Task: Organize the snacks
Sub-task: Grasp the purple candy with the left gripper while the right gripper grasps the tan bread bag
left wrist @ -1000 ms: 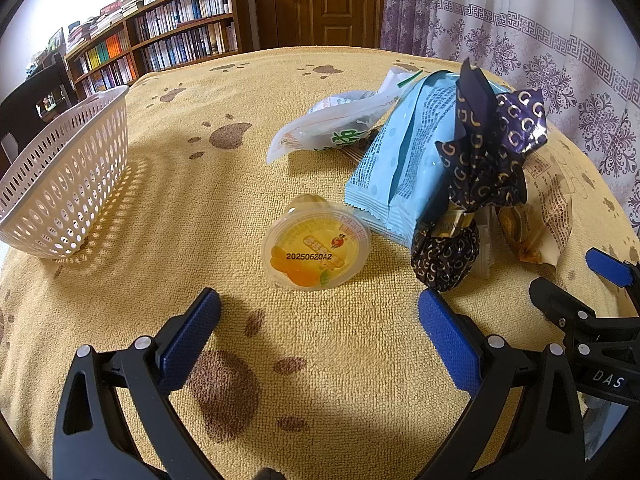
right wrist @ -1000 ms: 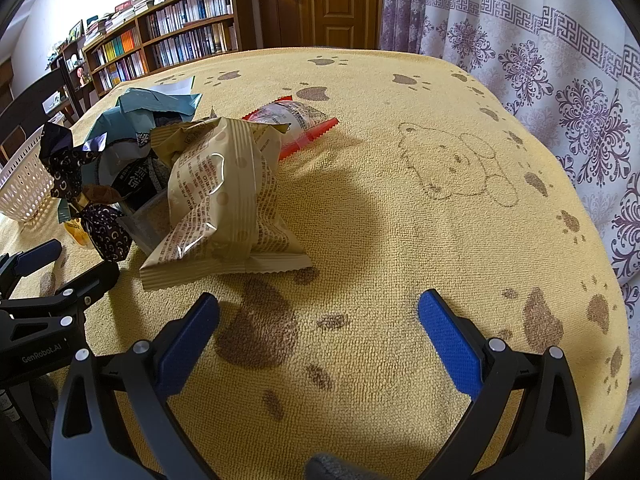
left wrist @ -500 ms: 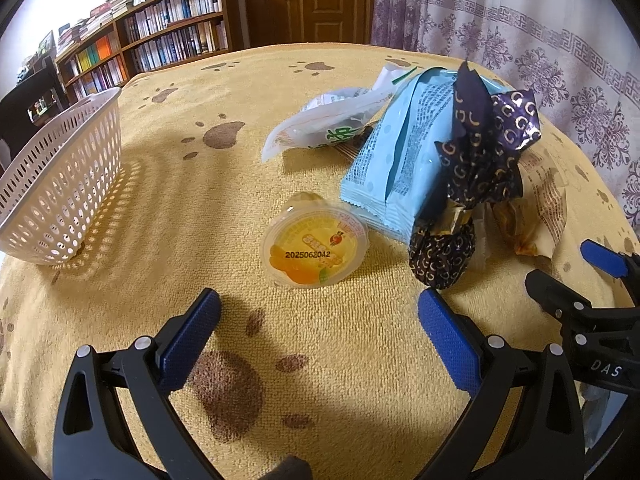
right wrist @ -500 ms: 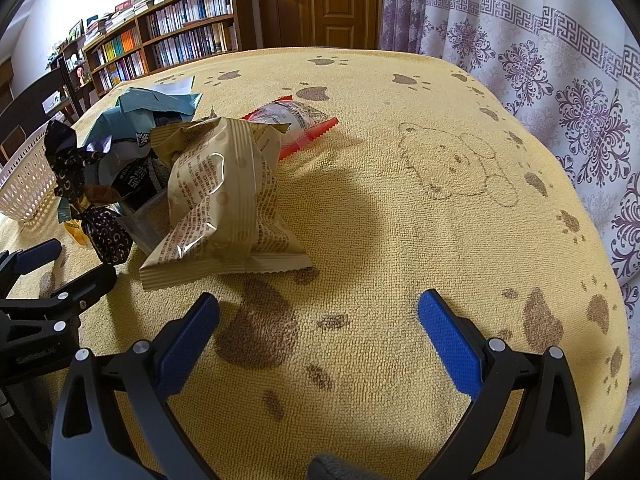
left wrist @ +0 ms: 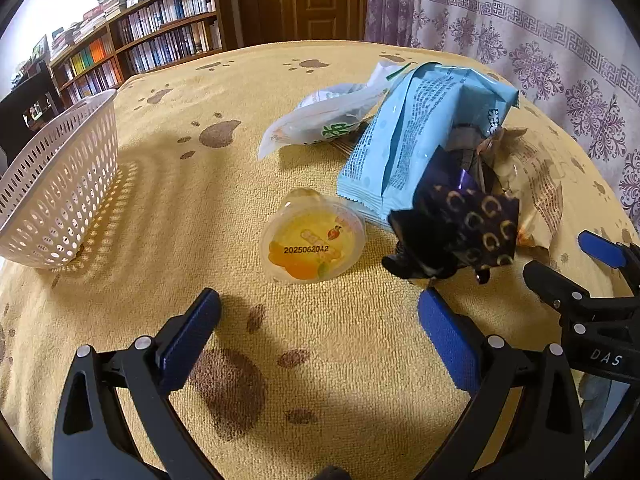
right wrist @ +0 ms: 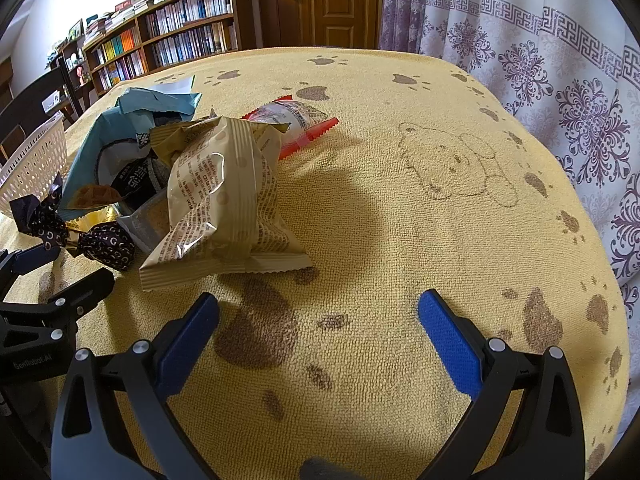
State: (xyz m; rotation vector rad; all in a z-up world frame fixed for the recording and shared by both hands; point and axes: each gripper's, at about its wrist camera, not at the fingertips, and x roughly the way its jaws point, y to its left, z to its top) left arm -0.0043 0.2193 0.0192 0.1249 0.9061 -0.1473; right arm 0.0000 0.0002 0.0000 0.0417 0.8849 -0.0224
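Observation:
A clear jelly cup (left wrist: 312, 240) with orange fruit lies on its side on the yellow cloth, just ahead of my open left gripper (left wrist: 318, 324). To its right lies a dark foil-wrapped candy (left wrist: 456, 232) (right wrist: 108, 244), toppled near my right fingertip. Behind it are a light blue packet (left wrist: 408, 140) (right wrist: 132, 120), a white packet with green print (left wrist: 328, 116) and a beige packet (left wrist: 532, 184) (right wrist: 224, 196). A red-and-white packet (right wrist: 296, 120) lies farther back. My right gripper (right wrist: 318, 324) (left wrist: 568, 260) is open over bare cloth, holding nothing. The left gripper (right wrist: 64, 268) shows at that view's left edge.
A white plastic basket (left wrist: 60, 192) (right wrist: 32, 160) stands at the left on the table. The table's yellow paw-print cloth (right wrist: 440, 208) spreads to the right, up to a patterned curtain (right wrist: 560, 80). Bookshelves (left wrist: 140, 52) and a wooden door stand beyond the far edge.
The dark foil candy has tipped over from upright and now lies flat. The left gripper has shifted slightly towards the snacks. Both grippers stay open.

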